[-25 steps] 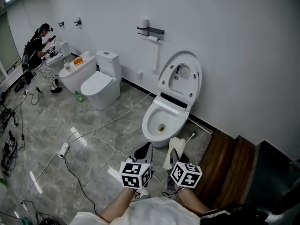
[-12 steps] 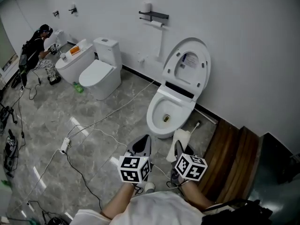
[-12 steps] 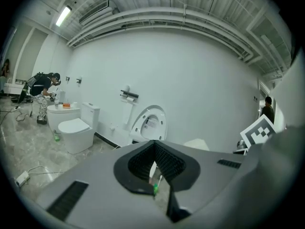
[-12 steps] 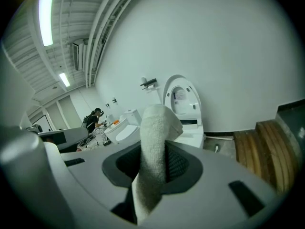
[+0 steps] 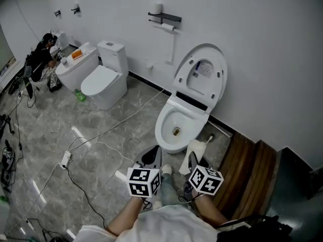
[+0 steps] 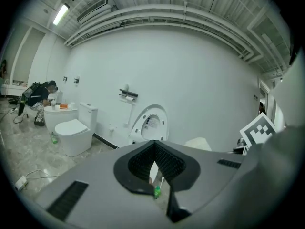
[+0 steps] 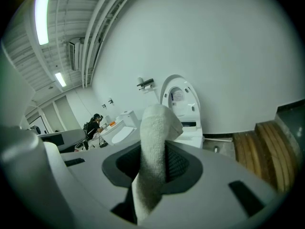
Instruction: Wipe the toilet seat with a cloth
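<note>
Before the open toilet (image 5: 162, 135): right gripper (image 5: 193, 158) clamped on white cloth (image 5: 195, 149), short of the bowl. Left gripper (image 5: 154, 154) closed, empty. Both stand slightly nearer than a second ago. Raised toilet seat (image 5: 218, 82) not yet touched.

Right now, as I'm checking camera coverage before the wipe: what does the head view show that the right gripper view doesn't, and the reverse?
Only the head view: the inside of the toilet bowl and the power strip with its cables on the floor. Only the right gripper view: the ceiling lights and, close up, the right gripper with its jaws shut on the cloth. Both: the raised lid, the second toilet and the wooden steps.
</note>
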Demonstrator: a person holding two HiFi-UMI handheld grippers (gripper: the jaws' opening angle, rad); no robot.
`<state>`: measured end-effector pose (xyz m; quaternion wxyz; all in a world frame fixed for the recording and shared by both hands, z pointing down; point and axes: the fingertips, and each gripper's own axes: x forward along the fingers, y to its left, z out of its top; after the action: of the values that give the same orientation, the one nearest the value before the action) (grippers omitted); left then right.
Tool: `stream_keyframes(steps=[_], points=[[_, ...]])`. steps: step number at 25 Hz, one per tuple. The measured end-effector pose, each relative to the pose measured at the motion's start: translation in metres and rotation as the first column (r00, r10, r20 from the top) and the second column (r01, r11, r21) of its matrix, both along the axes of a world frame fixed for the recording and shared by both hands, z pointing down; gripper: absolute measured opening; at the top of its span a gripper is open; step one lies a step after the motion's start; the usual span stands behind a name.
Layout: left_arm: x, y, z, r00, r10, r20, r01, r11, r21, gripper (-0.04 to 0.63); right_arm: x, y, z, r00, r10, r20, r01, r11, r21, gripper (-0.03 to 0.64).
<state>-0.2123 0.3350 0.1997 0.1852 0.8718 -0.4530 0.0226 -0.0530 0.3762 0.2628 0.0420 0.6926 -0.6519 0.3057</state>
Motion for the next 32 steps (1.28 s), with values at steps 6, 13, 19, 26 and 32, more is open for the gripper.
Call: stream_keyframes(steps=[6,13,19,26,32], points=[[0.015,-0.033,-0.009,1.000,0.023,0.019,-0.023,0.999,0.029,0.009,0.008,-0.039,-0.002,1.000,-0.003,0.013,0.002,1.000,0.017,0.100],[0.030,-0.079,0.002,0.999,0.035,0.020,-0.035,0.999,-0.003,0.009,0.016,-0.089,0.004,1.000,-0.006,0.023,0.006,1.000,-0.004,0.100],[0.050,-0.136,0.004,0.999,0.041,0.024,-0.041,0.999,-0.021,0.009,0.036,-0.139,0.008,1.000,0.006,0.031,-0.005,1.000,-0.023,0.100],[0.076,-0.197,-0.006,0.997,0.066,0.044,-0.065,0.998,-0.020,0.009,0.056,-0.201,0.002,0.998,0.017,0.066,-0.016,1.000,-0.021,0.100],[0.107,-0.248,-0.012,0.988,0.128,0.080,-0.128,0.992,-0.009,0.009,0.082,-0.250,-0.003,0.994,0.062,0.091,-0.062,0.998,-0.001,0.100]])
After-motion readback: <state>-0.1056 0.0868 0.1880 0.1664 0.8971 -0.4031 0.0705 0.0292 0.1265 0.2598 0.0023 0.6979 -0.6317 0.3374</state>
